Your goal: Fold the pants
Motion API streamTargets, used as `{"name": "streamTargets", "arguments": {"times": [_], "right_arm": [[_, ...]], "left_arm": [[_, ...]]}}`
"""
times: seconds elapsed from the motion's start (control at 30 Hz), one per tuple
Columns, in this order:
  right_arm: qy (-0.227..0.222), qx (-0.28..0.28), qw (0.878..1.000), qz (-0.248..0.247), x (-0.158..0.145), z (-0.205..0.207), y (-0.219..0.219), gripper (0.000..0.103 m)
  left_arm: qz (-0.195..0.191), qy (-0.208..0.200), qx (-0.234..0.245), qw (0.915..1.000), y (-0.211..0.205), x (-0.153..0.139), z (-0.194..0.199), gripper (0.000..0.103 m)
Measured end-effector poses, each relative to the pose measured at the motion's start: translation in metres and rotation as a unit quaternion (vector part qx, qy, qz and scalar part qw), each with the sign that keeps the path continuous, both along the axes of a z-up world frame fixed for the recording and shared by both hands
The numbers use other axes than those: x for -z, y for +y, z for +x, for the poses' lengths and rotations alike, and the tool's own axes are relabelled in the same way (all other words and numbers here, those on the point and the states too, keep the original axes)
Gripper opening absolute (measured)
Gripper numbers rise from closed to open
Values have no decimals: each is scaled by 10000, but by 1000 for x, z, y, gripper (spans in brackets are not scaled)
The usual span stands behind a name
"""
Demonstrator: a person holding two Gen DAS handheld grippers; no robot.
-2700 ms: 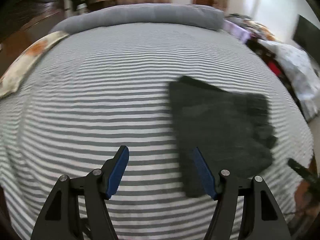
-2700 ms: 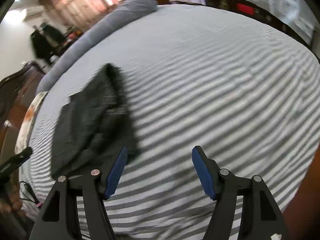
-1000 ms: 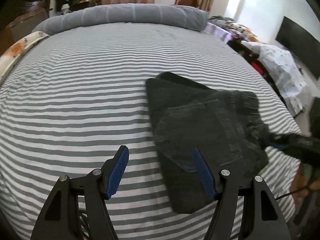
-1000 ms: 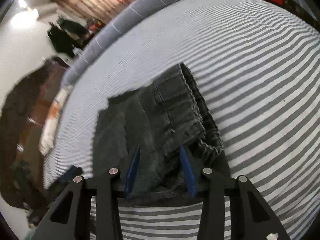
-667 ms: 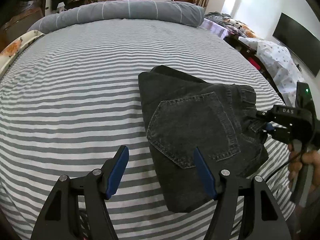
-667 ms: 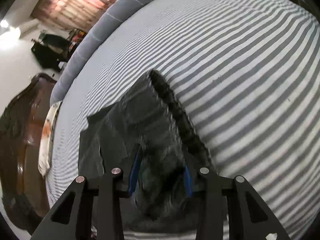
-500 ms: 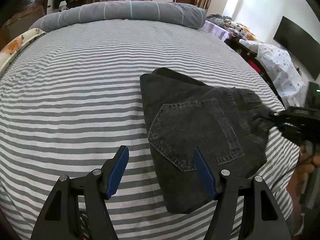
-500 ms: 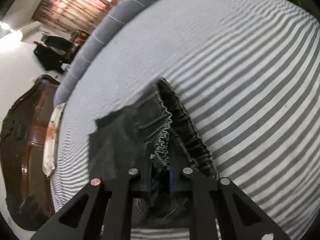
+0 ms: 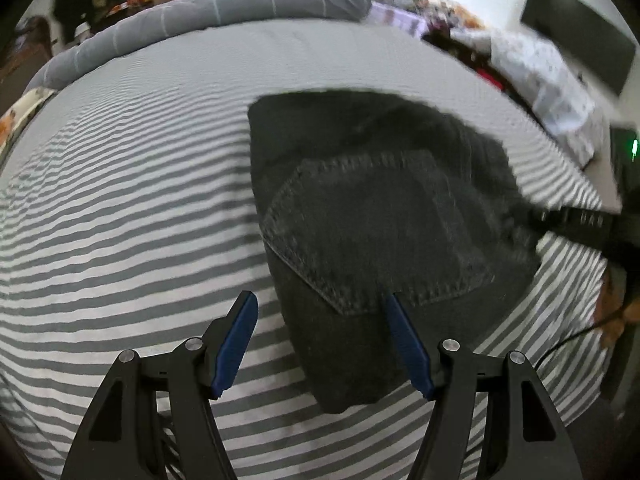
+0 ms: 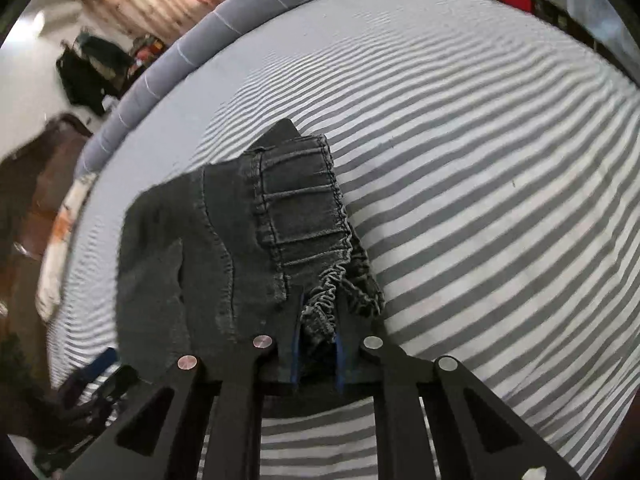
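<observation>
Dark grey denim pants [image 9: 372,208] lie folded in a compact pile on the striped bed, back pocket up. My left gripper [image 9: 320,320] is open and empty, hovering over the pile's near left edge. My right gripper [image 10: 318,320] is shut on the bunched elastic waistband of the pants [image 10: 272,216] and holds that edge; it also shows in the left wrist view [image 9: 576,220] at the pile's right side.
The grey-and-white striped bedsheet [image 9: 120,200] covers the bed. A grey bolster [image 9: 208,12] lies along the far edge. A floral pillow [image 10: 56,248] sits at the left side. Cluttered furniture [image 9: 552,80] and a dark screen stand to the right.
My right gripper came in over the waistband and closed on it. My left gripper moved closer to the pile and stayed open.
</observation>
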State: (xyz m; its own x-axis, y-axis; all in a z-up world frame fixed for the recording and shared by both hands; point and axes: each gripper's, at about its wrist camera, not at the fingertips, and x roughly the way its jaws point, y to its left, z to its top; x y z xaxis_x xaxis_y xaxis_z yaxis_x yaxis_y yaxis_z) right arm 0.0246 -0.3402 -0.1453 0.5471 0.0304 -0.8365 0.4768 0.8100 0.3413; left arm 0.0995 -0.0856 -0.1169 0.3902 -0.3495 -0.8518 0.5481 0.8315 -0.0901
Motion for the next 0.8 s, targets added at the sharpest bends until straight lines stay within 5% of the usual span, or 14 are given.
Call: {"name": "streamTargets", "arguments": {"times": [0.13, 0.3, 0.47, 0.57, 0.8], "right_arm": [[111, -153, 9998, -65, -2, 4, 1, 14], [282, -321, 9989, -210, -18, 8, 5, 32], [-226, -542, 9958, -702, -62, 9, 22, 37], [-360, -908, 9923, -760, -75, 36, 37, 37], [8, -1418, 9856, -922, -50, 107, 60, 37]], "left_arm": [[318, 6, 188, 9993, -10, 9, -4, 68], [248, 18, 147, 9996, -8, 5, -4, 68], [-211, -328, -178, 9991, 7, -16, 0, 68], [-68, -282, -272, 9992, 9, -11, 4, 68], [171, -244, -188, 9994, 1, -4, 4, 68]]}}
